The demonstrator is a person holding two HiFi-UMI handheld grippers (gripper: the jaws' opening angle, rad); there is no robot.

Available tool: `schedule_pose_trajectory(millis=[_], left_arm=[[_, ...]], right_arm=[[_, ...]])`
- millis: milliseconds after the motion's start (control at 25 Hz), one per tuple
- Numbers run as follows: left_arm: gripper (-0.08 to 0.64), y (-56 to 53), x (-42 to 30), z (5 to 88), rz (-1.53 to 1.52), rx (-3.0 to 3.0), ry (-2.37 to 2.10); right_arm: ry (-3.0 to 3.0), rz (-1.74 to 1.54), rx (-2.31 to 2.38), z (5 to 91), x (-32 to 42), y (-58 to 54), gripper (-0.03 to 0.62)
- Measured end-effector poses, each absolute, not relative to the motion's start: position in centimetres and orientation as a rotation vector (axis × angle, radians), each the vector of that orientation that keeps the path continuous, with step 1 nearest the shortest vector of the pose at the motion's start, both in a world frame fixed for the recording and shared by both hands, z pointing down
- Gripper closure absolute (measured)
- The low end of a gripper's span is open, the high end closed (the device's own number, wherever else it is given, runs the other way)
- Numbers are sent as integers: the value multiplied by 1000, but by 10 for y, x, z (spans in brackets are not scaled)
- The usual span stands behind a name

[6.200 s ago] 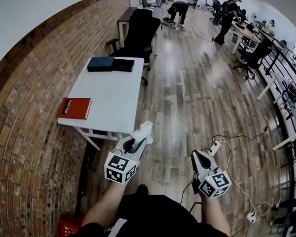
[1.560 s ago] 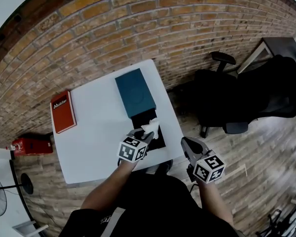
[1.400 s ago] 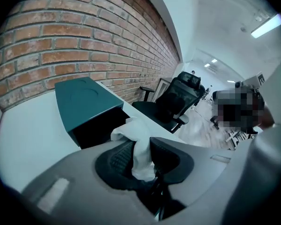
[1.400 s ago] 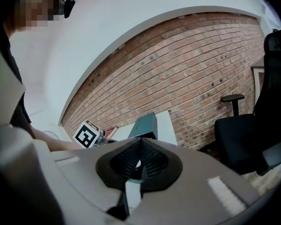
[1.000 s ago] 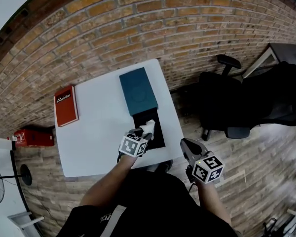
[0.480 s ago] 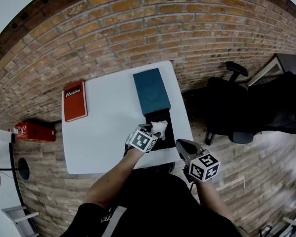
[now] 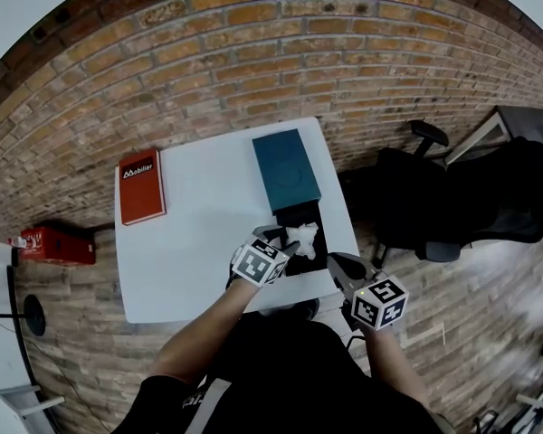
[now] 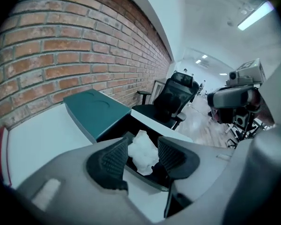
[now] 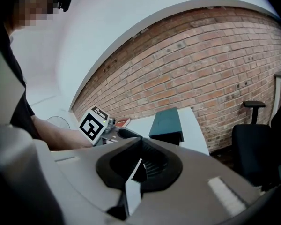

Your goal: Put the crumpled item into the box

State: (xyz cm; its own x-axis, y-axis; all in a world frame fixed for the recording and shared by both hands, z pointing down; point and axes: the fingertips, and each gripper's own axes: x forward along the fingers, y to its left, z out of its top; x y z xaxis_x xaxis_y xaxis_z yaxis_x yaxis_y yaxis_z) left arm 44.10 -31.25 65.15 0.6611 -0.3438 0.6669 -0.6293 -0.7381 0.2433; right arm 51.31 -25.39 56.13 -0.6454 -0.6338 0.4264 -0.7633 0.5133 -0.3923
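Head view: one crumpled item (image 7: 302, 239) lies in one box (image 7: 294, 215).
Left hand-held gripper (image 7: 288, 244) gapes wide; right hand-held gripper (image 7: 337, 262) is closed, empty.

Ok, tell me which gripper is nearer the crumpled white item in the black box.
Left. The left gripper hangs right at the crumpled item in the box, its open jaws just above it. The right gripper is off to the box's right, apart from it.
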Motion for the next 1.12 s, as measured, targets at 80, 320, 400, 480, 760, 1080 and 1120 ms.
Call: schedule_pose_trajectory(millis=[80,320,400,480,760,1080,1120], left_arm=[[356,-321,433,630,760,2466,-795],[386,-333,404,558,539,2589,-881],[403,-332,393,537,490,2620,-907],[413,-333,379,515,454,2653,-942],[455,-331,316,457,342,2692,-1130],[482,-307,276,445,268,2660,-1223],[487,-305,272,444,261,2657,-1236]], right_arm=[[-2533,764,1217,549,517,-265,592],[-2575,633,1258,511,509,-285,592],[-2589,591,1229,503,501,-285,592],[-2602,534,1189,495,495,-289,592],[-2658,441,1197,464,490,-306,592],[-2705,484,1165,466,472,-296,592],[-2716,491,1160,466,469,-294,592]])
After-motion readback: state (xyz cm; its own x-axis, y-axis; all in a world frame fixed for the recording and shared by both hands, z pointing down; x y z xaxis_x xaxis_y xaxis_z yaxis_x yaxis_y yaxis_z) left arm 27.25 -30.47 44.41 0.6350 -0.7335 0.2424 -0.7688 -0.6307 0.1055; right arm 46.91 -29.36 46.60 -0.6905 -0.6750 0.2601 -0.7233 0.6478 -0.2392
